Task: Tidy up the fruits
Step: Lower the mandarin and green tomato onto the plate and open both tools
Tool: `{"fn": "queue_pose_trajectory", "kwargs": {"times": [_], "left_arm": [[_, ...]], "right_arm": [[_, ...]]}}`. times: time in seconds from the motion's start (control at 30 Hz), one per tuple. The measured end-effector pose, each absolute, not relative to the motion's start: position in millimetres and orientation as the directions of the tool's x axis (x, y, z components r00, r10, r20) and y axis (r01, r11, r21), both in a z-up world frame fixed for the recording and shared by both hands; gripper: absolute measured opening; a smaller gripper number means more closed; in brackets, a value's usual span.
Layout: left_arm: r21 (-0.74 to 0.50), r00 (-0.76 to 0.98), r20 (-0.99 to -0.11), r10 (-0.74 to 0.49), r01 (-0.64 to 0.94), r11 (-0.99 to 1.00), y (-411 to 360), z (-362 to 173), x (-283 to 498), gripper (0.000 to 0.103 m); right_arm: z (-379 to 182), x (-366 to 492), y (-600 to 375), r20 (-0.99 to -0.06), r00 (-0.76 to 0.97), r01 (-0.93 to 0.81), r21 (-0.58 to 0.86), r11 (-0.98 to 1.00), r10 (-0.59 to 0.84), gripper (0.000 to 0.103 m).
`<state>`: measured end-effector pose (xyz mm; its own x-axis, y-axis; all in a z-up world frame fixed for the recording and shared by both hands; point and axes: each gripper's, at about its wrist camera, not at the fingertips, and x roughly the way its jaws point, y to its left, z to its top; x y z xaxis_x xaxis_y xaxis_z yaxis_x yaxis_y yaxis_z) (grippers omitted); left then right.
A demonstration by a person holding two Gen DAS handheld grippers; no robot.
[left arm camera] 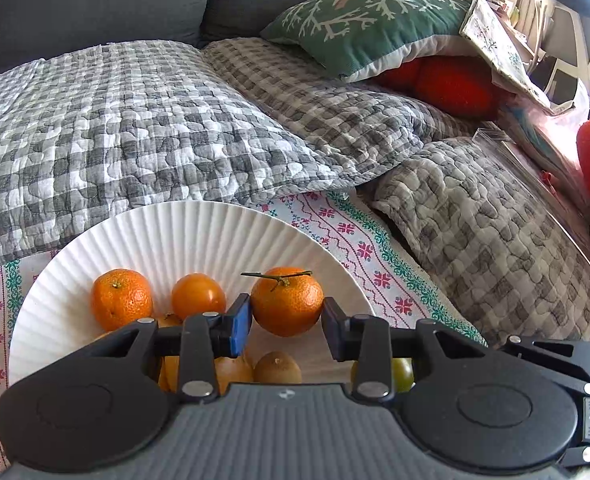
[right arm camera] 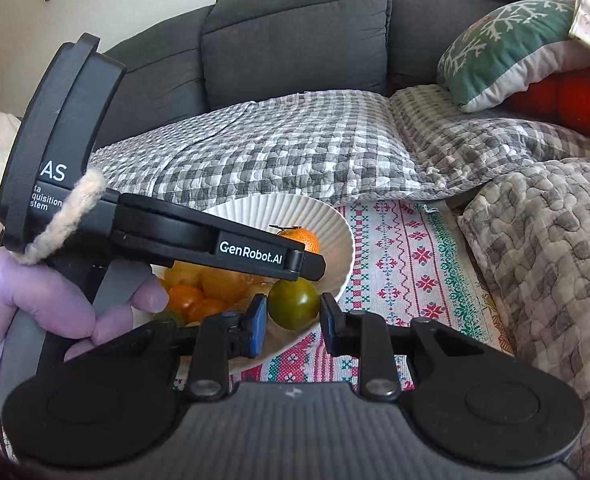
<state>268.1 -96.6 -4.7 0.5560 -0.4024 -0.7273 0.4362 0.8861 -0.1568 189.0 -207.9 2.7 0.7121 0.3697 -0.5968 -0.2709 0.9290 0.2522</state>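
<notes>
**pete_k:** Left gripper (left arm camera: 287, 322) is clamped on a mandarin (left arm camera: 287, 302), the one with a twig stuck on top. In its own camera the fruit sits dead centre, with the blue pad (left arm camera: 241, 322) against one side and the black one against the other, hanging over the white ribbed plate (left arm camera: 199, 232).

**mo_j:** Right gripper (right arm camera: 293, 316) is closed on a green tomato (right arm camera: 294, 304), lower middle of its view, just above the plate rim (right arm camera: 345, 240). Pads are tight on both sides.

**pete_k:** Yep. My view also shows what's sitting on the plate: another mandarin (left arm camera: 121, 298) at lower left, a smooth orange tomato (left arm camera: 198, 295) beside it, and a brown kiwi (left arm camera: 277, 367) peeking over the gripper body. The green tomato (left arm camera: 402, 374) is only a sliver behind the right-hand finger here.

**mo_j:** The right camera gets the stuff yours can't. The whole left gripper runs across the frame from the upper left, and there's a gloved hand (right arm camera: 55, 308) on its handle at the left edge. The twig mandarin (right arm camera: 302, 239) just pokes out above the gripper's tip. Under it there's a heap of orange and yellow fruit, too bunched to tell apart.

**pete_k:** Both views show the embroidered cloth (left arm camera: 359, 240) under the plate and the checked quilt (left arm camera: 115, 128) over the grey sofa (left arm camera: 95, 0). The green cushion (left arm camera: 367, 24) is upper right in both.
</notes>
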Motion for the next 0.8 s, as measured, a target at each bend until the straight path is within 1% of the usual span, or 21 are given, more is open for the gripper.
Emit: {"fn": "queue_pose_trajectory", "kwargs": {"times": [0.13, 0.2, 0.27, 0.33, 0.4, 0.43, 0.5, 0.57, 0.6, 0.63, 0.67, 0.7, 0.8], "left_arm": [[-0.156, 0.554, -0.733, -0.395, 0.429, 0.89, -98, -5, 270, 0.029], [-0.155, 0.554, -0.733, -0.395, 0.429, 0.89, -100, -5, 271, 0.029], [-0.153, 0.558, -0.731, -0.393, 0.427, 0.891, -100, -5, 271, 0.03], [-0.153, 0.562, -0.73, -0.389, 0.421, 0.894, -100, -5, 272, 0.031], [-0.163, 0.565, -0.724, -0.394, 0.415, 0.895, -97, -3, 270, 0.032], [-0.169, 0.568, -0.721, -0.397, 0.411, 0.896, -95, -2, 269, 0.034], [-0.179, 0.574, -0.713, -0.403, 0.406, 0.896, -92, 1, 266, 0.037], [-0.185, 0.584, -0.703, -0.407, 0.402, 0.897, -89, 5, 261, 0.044], [-0.186, 0.588, -0.698, -0.408, 0.402, 0.897, -88, 8, 259, 0.046], [-0.187, 0.593, -0.694, -0.41, 0.401, 0.897, -87, 10, 256, 0.05], [-0.187, 0.597, -0.689, -0.41, 0.4, 0.897, -85, 12, 252, 0.054], [-0.187, 0.601, -0.686, -0.409, 0.398, 0.898, -84, 14, 249, 0.056], [-0.193, 0.62, -0.671, -0.407, 0.384, 0.903, -75, 23, 235, 0.065]], "right_arm": [[3, 189, -208, -0.597, 0.715, -0.261, 0.255, 0.931, 0.364, 0.026], [3, 188, -208, -0.597, 0.714, -0.262, 0.257, 0.93, 0.366, 0.028], [5, 187, -207, -0.595, 0.718, -0.259, 0.253, 0.932, 0.361, 0.028], [6, 186, -208, -0.591, 0.721, -0.258, 0.257, 0.932, 0.362, 0.031], [8, 185, -210, -0.586, 0.725, -0.256, 0.26, 0.931, 0.363, 0.039], [9, 184, -211, -0.584, 0.727, -0.254, 0.261, 0.931, 0.362, 0.041], [10, 183, -214, -0.582, 0.73, -0.248, 0.265, 0.932, 0.359, 0.048], [11, 182, -217, -0.581, 0.733, -0.239, 0.269, 0.933, 0.355, 0.053], [12, 180, -219, -0.579, 0.735, -0.233, 0.273, 0.933, 0.353, 0.055], [13, 179, -220, -0.579, 0.736, -0.23, 0.276, 0.933, 0.352, 0.057], [13, 178, -221, -0.578, 0.736, -0.227, 0.278, 0.933, 0.352, 0.06], [14, 177, -222, -0.577, 0.738, -0.224, 0.281, 0.933, 0.351, 0.064], [17, 170, -224, -0.575, 0.74, -0.222, 0.283, 0.933, 0.35, 0.07]]}}
